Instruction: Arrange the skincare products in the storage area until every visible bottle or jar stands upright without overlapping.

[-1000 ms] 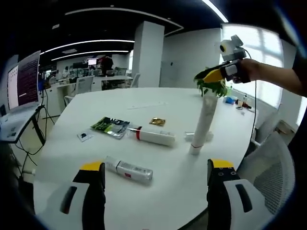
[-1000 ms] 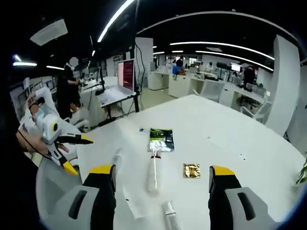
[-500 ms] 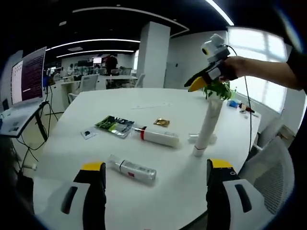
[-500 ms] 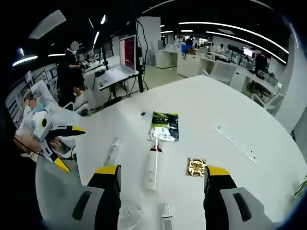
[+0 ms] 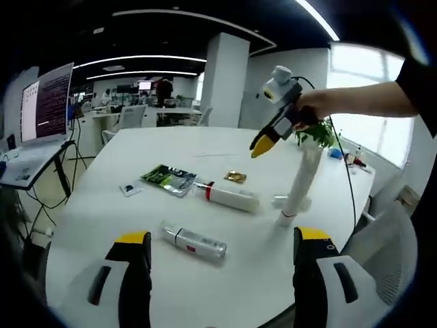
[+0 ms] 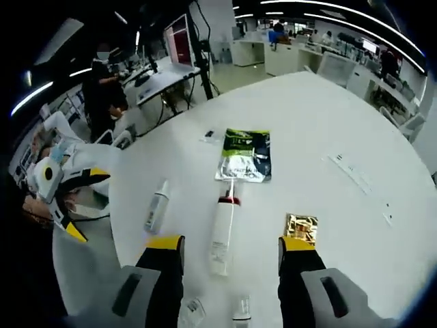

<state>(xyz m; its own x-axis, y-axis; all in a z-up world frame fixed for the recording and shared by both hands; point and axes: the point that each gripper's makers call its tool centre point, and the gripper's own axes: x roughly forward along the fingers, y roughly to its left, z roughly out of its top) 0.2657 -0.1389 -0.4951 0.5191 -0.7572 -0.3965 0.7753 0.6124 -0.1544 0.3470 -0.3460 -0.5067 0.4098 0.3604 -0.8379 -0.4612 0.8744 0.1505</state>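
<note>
Here, left gripper (image 5: 215,254) jaws spread and empty above a white table (image 5: 136,287), right gripper (image 6: 231,247) likewise open, over a tube (image 6: 222,229) lying flat, small bottle (image 5: 192,240) on its side, tall tube (image 5: 300,183) standing upright, green pouch (image 6: 245,154), gold sachet (image 6: 301,227) nearby.

The left gripper (image 5: 217,273) rises at the bottom of its view, jaws spread wide. The right gripper (image 5: 263,145), held by a hand (image 5: 308,109) at upper right, points down-left. The right gripper's own jaws stand parted at bottom centre.

Two lying tubes (image 5: 229,196), one bottle (image 5: 193,240), two sachets (image 5: 168,179).
</note>
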